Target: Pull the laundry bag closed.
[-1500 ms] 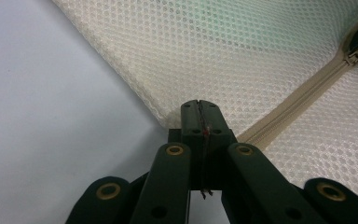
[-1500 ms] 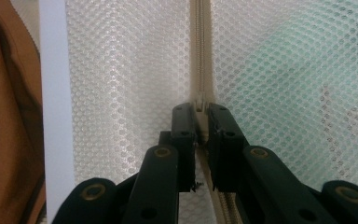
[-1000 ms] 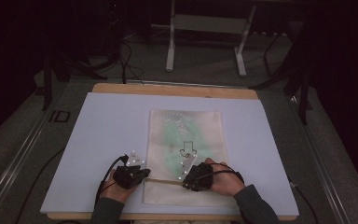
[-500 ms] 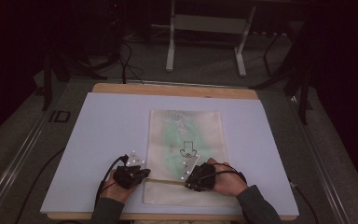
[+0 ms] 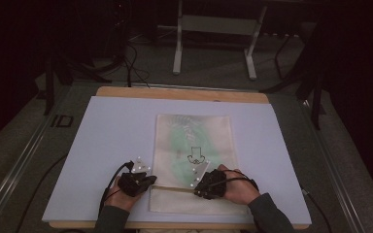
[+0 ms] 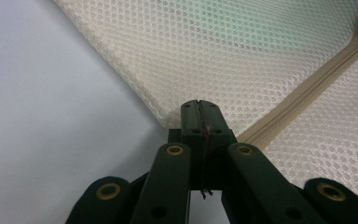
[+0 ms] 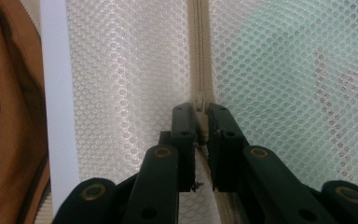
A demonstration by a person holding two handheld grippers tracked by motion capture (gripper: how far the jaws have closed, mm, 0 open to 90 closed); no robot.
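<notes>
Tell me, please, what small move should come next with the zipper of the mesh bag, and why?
Probably slide the right hand-held gripper along the zipper. Its jaws sit around the zipper pull, and the left hand-held gripper, jaws together, is at the corner of the mesh bag, seemingly pinning it. The track ahead lies straight.

Black linked fingers (image 6: 199, 140) with brass-coloured rivets, white dots on the gripper tops, black cables, dark grey sleeves (image 5: 269, 213).

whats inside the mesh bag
Through the mesh bag a pale green item with a dark printed mark shows. The weave blurs it, so what it is stays unclear.
</notes>
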